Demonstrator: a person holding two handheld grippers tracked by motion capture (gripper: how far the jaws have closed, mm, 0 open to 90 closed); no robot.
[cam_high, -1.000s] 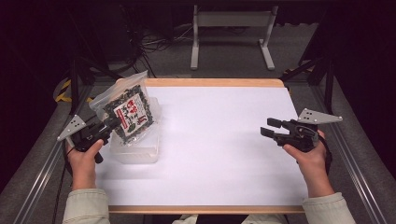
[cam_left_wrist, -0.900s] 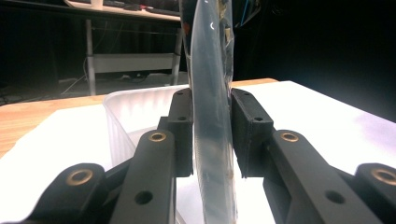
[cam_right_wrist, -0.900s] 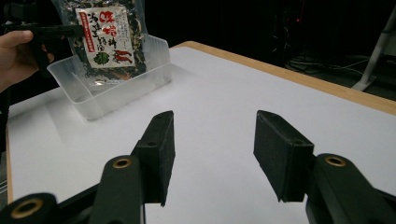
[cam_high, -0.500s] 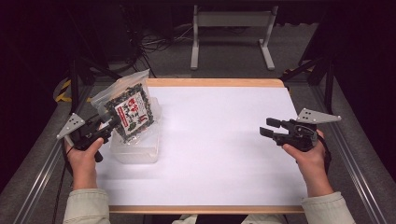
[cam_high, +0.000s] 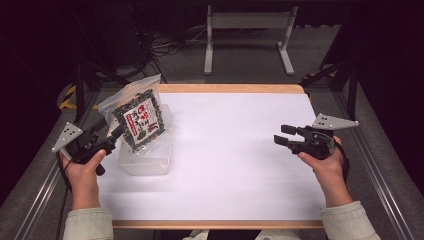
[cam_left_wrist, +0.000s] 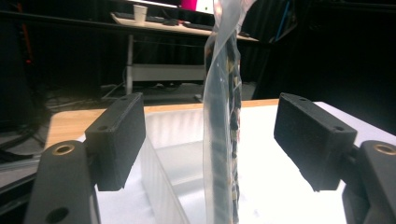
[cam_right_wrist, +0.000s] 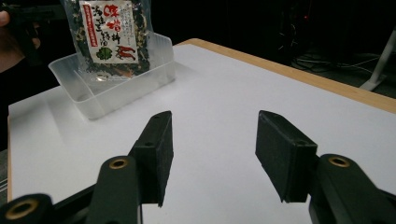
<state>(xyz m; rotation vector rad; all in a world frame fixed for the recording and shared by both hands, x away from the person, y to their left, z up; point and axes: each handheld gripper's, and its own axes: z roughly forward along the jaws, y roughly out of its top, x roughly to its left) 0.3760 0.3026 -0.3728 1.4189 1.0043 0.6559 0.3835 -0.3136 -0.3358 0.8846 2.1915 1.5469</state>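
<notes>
Nearest the person, the right tool (cam_high: 286, 136) just hovers over the bare white counter (cam_high: 235, 150), jaws spread, holding nothing, well apart from the action. Over on the other side the left tool (cam_high: 116, 136) has its jaws spread too, one on each side of the clear plastic pouch of dark dried greens with a red-and-white label (cam_high: 140, 117). In the left gripper view the pouch (cam_left_wrist: 223, 140) stands edge-on in the gap and neither pad touches it, so it's not pinched right now. The pouch stands upright in the shallow clear plastic tub (cam_high: 145, 157), its top leaning past the tub's far rim. I'd say the drop-in is basically done; what's left is backing the left tool off without tipping it.
</notes>
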